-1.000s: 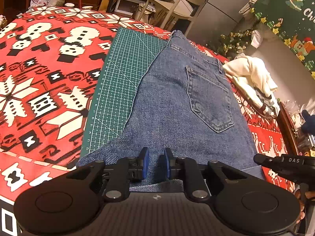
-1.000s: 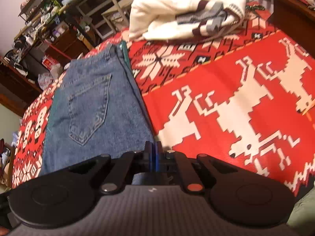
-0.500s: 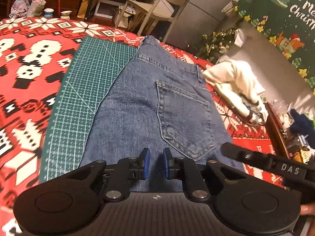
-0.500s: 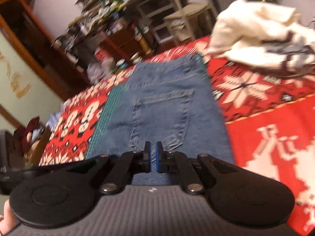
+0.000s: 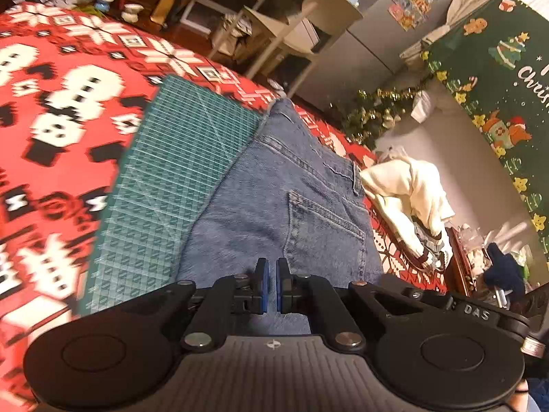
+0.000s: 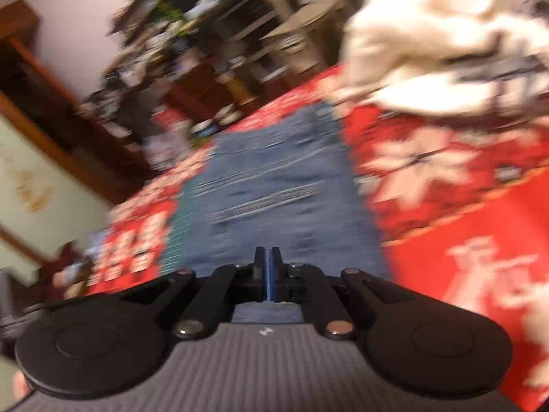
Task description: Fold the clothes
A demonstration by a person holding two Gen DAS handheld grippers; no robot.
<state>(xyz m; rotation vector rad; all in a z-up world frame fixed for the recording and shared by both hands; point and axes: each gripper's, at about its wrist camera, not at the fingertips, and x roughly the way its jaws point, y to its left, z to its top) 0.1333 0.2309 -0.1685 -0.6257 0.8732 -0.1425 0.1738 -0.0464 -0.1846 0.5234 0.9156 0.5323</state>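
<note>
Folded blue jeans lie back-pocket up, partly on a green cutting mat, on the red patterned cloth. My left gripper hovers over the near end of the jeans, its blue pads a narrow gap apart with nothing clearly between them. The right wrist view is blurred. My right gripper is over the near end of the jeans, its pads pressed together. Whether denim is pinched there I cannot tell.
A cream sweater lies in a heap to the right of the jeans; it also shows in the right wrist view. A chair and shelves stand beyond the far edge. A wooden side table is at the right.
Both grippers have moved forward along the jeans toward the waistband. The right gripper swung left from the red cloth to over the jeans. Its view is now motion-blurred.
</note>
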